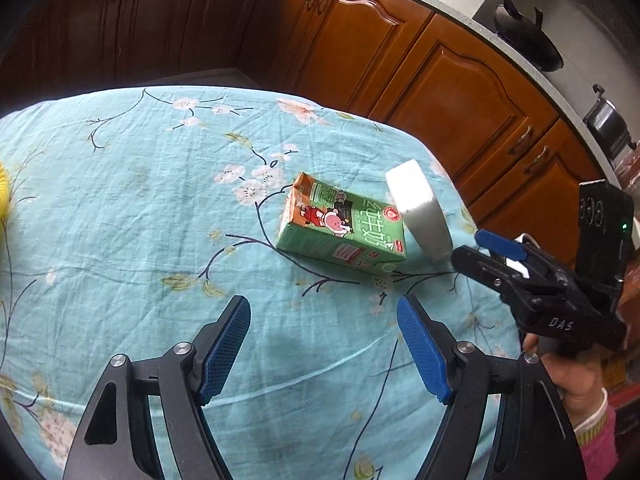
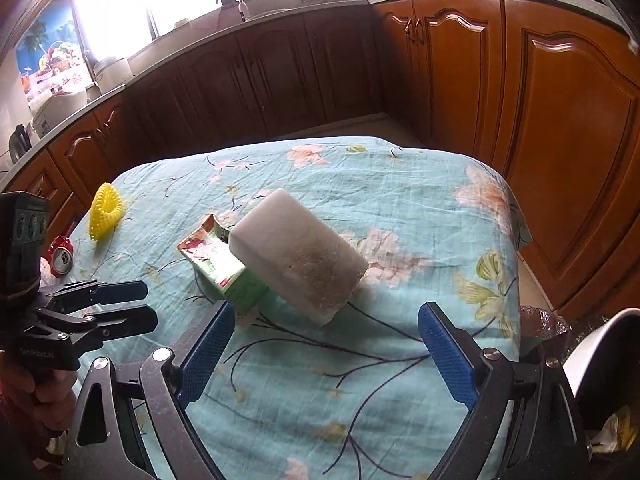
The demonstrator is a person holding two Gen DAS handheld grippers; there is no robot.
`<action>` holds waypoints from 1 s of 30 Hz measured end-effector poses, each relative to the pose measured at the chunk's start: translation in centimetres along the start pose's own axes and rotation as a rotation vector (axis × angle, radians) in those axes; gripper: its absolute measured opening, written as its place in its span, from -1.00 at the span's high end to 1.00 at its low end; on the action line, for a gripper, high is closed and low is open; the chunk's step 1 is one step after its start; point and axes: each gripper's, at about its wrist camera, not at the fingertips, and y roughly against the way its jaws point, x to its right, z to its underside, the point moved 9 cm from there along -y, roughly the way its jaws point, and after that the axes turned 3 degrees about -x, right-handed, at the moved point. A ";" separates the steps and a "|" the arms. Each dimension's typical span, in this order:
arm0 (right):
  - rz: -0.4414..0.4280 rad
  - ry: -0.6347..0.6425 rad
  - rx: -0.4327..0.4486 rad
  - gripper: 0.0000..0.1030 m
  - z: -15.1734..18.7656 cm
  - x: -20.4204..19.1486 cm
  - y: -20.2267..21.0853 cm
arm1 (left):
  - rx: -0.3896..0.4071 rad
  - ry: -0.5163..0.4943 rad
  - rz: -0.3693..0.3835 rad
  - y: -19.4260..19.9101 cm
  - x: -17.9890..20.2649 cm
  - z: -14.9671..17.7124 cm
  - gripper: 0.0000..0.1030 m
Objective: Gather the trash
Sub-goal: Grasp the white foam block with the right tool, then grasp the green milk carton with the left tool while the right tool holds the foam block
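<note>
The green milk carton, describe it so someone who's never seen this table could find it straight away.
Start at the table with the blue floral cloth. Near its middle the green milk carton lies on its side, with a white foam block leaning on it. It is the only printed box there: green, with a pink cartoon pig and a torn-open top, unlike the plain white block beside it.

A green drink carton (image 1: 342, 229) printed with a pink cartoon pig lies on its side on the floral turquoise tablecloth (image 1: 140, 208), its opened top flap torn; a white foam block (image 1: 420, 208) leans tilted against the carton, near the table's right edge; a yellow ridged ring (image 2: 106, 210) stands near the far left corner; a crushed red can (image 2: 62, 256) lies beside the left edge.
</note>
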 end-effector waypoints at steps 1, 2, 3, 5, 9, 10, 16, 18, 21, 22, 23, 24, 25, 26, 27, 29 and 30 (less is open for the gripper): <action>-0.003 -0.002 -0.005 -0.78 -0.2 0.0 -0.5 | 0.004 0.025 0.015 -0.1 -0.1 -0.4 -0.47; -0.005 -0.004 -0.005 -0.66 -0.4 0.0 -0.8 | 0.012 0.051 0.028 -0.1 -0.2 -0.9 -0.47; -0.006 -0.008 -0.008 -0.54 -0.6 0.1 -1.1 | 0.020 0.070 0.036 -0.2 -0.3 -1.3 -0.47; -0.012 -0.031 -0.020 0.09 -0.7 0.3 -1.6 | 0.036 0.086 0.028 -0.6 -0.4 -2.1 -0.47; -0.046 -0.074 -0.010 0.35 -0.7 0.2 -1.3 | 0.026 0.083 -0.021 -2.5 -0.4 -2.7 -0.43; -0.031 -0.072 -0.005 0.40 -0.6 0.2 -0.9 | 0.020 0.072 -0.043 -2.9 -0.4 -2.7 -0.41; -0.018 -0.156 0.004 0.43 1.1 1.8 1.4 | 0.040 -0.051 -0.152 -3.3 -0.5 -3.0 -0.33; -0.033 -0.182 0.004 0.43 1.7 2.3 2.1 | 0.062 -0.098 -0.223 -2.7 -1.2 -3.3 -0.33; -0.048 -0.202 0.010 0.43 2.7 2.4 3.3 | 0.057 -0.115 -0.325 -2.1 -3.1 -3.4 -0.28; -0.049 -0.204 0.015 0.43 3.0 2.3 3.7 | 0.050 -0.093 -0.286 -2.0 -3.3 -3.4 -0.28; -0.045 -0.201 0.018 0.43 3.2 2.3 4.0 | 0.049 -0.079 -0.235 -1.8 -2.9 -3.3 -0.28; -0.041 -0.197 0.017 0.43 3.3 2.2 4.2 | 0.052 -0.082 -0.194 -1.6 -2.3 -3.3 -0.28; -0.034 -0.190 0.019 0.43 3.4 2.2 4.4 | 0.054 -0.100 -0.176 -1.5 -1.6 -3.3 -0.32; -0.025 -0.181 0.019 0.43 3.4 2.1 4.5 | 0.051 -0.125 -0.157 -1.5 -0.9 -3.3 -0.36; -0.012 -0.170 0.015 0.43 3.6 2.2 4.6 | 0.037 -0.151 -0.136 -1.7 -0.2 -3.3 -0.47; 0.007 -0.159 0.007 0.44 3.8 2.4 4.6 | 0.022 -0.191 -0.126 -2.1 0.5 -3.7 -0.51; 0.012 -0.160 0.006 0.44 3.9 2.6 4.7 | 0.018 -0.206 -0.130 -2.5 0.7 -4.0 -0.55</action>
